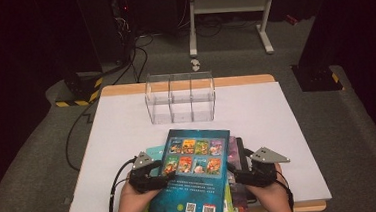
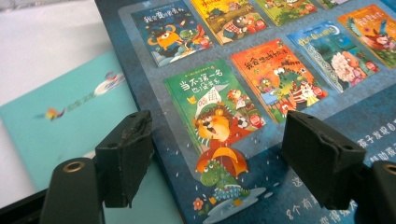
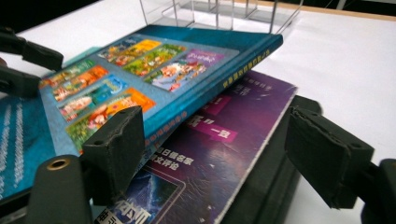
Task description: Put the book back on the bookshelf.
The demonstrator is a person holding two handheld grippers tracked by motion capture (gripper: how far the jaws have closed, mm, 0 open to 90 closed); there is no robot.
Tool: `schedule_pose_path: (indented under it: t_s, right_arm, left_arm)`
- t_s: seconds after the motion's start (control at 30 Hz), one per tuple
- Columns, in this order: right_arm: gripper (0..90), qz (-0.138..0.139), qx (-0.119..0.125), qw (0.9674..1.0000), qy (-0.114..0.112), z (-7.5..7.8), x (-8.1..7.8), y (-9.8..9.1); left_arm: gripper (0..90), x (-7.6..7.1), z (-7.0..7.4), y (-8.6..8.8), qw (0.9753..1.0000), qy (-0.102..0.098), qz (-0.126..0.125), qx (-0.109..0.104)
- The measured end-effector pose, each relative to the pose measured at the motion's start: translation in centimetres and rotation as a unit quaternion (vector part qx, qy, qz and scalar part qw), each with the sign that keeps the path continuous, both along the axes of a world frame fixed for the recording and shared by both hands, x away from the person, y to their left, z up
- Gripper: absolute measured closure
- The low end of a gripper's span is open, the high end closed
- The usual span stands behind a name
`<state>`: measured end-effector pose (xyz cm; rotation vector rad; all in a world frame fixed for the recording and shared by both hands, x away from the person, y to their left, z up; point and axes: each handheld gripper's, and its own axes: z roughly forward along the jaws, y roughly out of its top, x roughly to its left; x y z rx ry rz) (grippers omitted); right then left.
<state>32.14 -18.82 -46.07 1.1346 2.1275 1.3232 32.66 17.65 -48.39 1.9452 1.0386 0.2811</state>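
Jaws of both grippers stand spread, pinching nothing: the left gripper (image 1: 156,172) over the blue picture book's (image 1: 196,175) left edge, the right gripper (image 1: 241,163) beside its spine. Beneath lie a purple book (image 3: 224,154) and teal booklet (image 2: 56,135); farther off stands a clear acrylic organizer (image 1: 180,97).

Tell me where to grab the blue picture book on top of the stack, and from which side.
Take the blue picture book by its spine edge, coming in from the right with the right tongs, probably. That edge is lifted off the purple book beneath, leaving a gap for a lower jaw, and the hard cover looks thin enough for the open jaws.
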Motion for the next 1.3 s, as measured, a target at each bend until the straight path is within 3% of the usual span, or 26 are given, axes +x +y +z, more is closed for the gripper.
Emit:
schedule_pose_path:
  t_s: [0.1,0.27,0.4,0.6,0.83,1.0,1.13,1.3]
  right_arm:
    - [20.5,-0.008,0.015,0.9999,0.000,0.2,-0.2,-0.6]
    - [20.2,-0.002,0.020,0.9998,0.001,0.3,-0.4,-0.4]
    - [19.1,0.012,0.015,0.9998,0.008,0.0,-0.4,0.5]
    - [17.3,0.032,0.015,0.9988,0.032,-0.3,0.4,1.8]
    - [20.0,0.039,0.014,0.9971,0.063,-0.3,1.5,2.7]
    - [23.3,0.013,0.005,0.9983,0.056,0.4,3.0,2.1]
    - [23.3,-0.011,0.002,0.9984,0.055,0.8,4.9,1.2]
    - [14.3,0.000,0.006,0.9977,0.068,0.5,2.8,0.9]
  left_arm:
    - [25.2,0.2,0.0,-0.4,1.0000,-0.004,-0.006,-0.004]
    - [25.4,0.2,0.0,-0.5,0.9999,-0.007,-0.010,-0.007]
    - [25.0,0.2,-0.2,0.3,0.9997,0.008,-0.012,-0.019]
    - [28.4,-0.5,-0.6,1.1,0.9984,0.024,-0.030,-0.041]
    - [29.2,-1.3,-0.6,0.9,0.9989,0.018,-0.025,-0.035]
    - [31.9,-0.9,-0.2,-0.5,0.9987,0.004,-0.040,-0.031]
    - [32.2,-0.2,0.0,-1.2,0.9990,0.005,-0.033,-0.031]
    - [30.0,-0.6,-0.4,-0.5,0.9980,0.014,-0.039,-0.048]
